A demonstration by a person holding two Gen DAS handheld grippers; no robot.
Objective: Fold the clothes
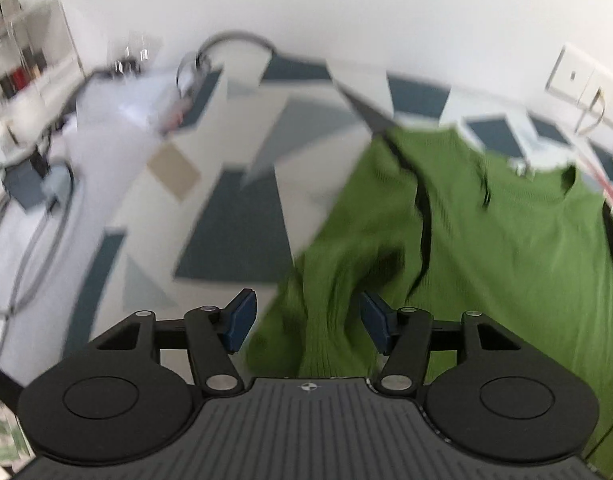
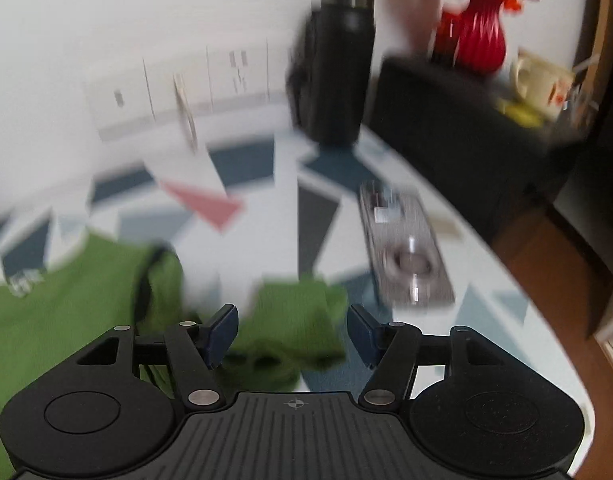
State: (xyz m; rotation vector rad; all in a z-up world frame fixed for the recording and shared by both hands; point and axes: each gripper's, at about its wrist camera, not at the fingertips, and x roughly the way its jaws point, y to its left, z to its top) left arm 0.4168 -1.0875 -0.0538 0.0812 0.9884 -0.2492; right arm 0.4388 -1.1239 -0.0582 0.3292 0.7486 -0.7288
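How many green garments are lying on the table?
1: a green sweater spread on the patterned table; its sleeve lies ahead of the open right tongs. Others may be hidden.

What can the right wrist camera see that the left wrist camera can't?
Only the right wrist view shows a tall black flask, a red vase with red flowers, a cream mug and a clear tray.

Only the left wrist view shows a white shelf and looping grey cables.

Both show the green sweater on the patterned tablecloth, and an open gripper: the left gripper over one sleeve, the right gripper over the other.
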